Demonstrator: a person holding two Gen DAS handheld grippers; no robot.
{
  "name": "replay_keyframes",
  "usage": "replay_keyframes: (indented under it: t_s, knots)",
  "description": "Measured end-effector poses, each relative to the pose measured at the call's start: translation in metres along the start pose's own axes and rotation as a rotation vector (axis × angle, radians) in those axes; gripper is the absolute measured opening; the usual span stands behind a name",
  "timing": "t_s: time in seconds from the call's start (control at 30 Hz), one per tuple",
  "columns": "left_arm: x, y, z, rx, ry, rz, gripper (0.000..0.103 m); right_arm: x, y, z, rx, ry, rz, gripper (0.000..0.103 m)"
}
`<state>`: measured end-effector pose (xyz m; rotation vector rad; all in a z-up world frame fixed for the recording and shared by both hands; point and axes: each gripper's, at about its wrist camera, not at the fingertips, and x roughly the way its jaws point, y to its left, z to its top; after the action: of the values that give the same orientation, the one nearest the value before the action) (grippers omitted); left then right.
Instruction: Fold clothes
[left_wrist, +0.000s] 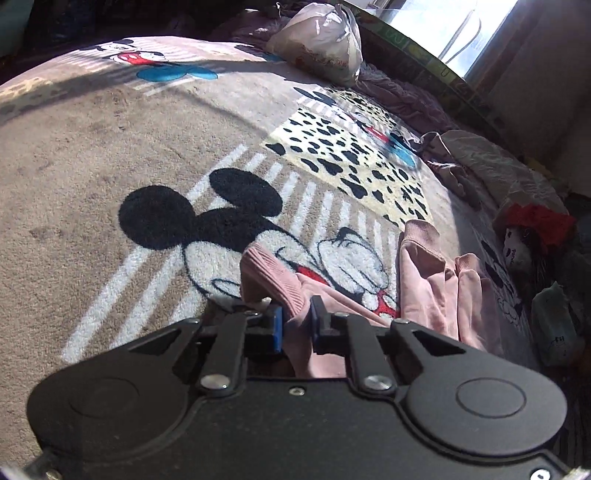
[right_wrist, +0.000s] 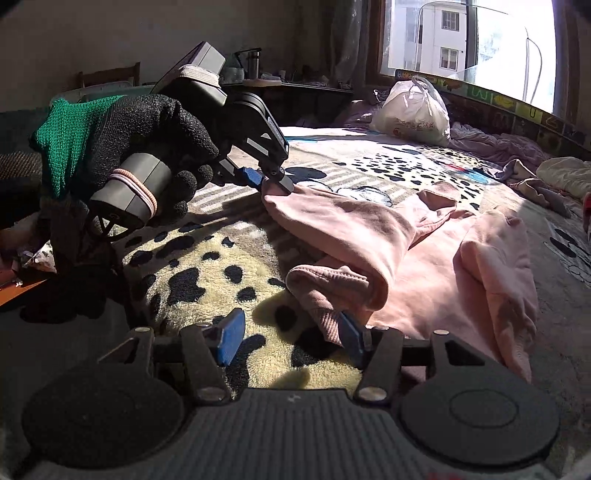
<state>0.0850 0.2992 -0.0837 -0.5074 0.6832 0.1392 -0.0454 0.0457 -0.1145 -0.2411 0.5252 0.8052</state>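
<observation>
A pink sweatshirt lies on a Mickey Mouse blanket; it also shows in the left wrist view. My left gripper is shut on the pink sweatshirt's ribbed edge and lifts it slightly. In the right wrist view the left gripper pinches the far corner of the garment. My right gripper is open, low over the blanket. Its right finger touches the near ribbed cuff; the left finger is apart from the cloth.
A white plastic bag sits at the back of the blanket. Crumpled lilac and beige clothes lie at the right edge under the window. A red-haired doll lies at the right in the left wrist view.
</observation>
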Motion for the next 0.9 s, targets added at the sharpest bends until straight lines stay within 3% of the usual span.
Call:
replay_keyframes:
  t_s: [0.2, 0.57, 0.73, 0.8, 0.9]
  knots:
    - [-0.015, -0.059, 0.018, 0.229, -0.073, -0.061, 0.011, -0.007, -0.008, 0.005, 0.032, -0.035, -0.009, 0.056]
    - [-0.045, -0.146, 0.032, 0.513, -0.157, -0.379, 0.011, 0.006, 0.006, 0.024, -0.102, -0.069, -0.023, 0.057]
    - [-0.034, -0.168, 0.043, 0.605, -0.139, -0.426, 0.011, 0.029, 0.016, 0.026, -0.177, -0.007, -0.052, 0.058]
    - [-0.024, -0.17, 0.046, 0.626, -0.124, -0.434, 0.011, 0.04, 0.021, 0.024, -0.213, 0.057, -0.08, 0.059]
    - [0.001, -0.166, 0.053, 0.625, -0.09, -0.398, 0.011, 0.048, 0.024, 0.018, -0.221, 0.115, -0.089, 0.06]
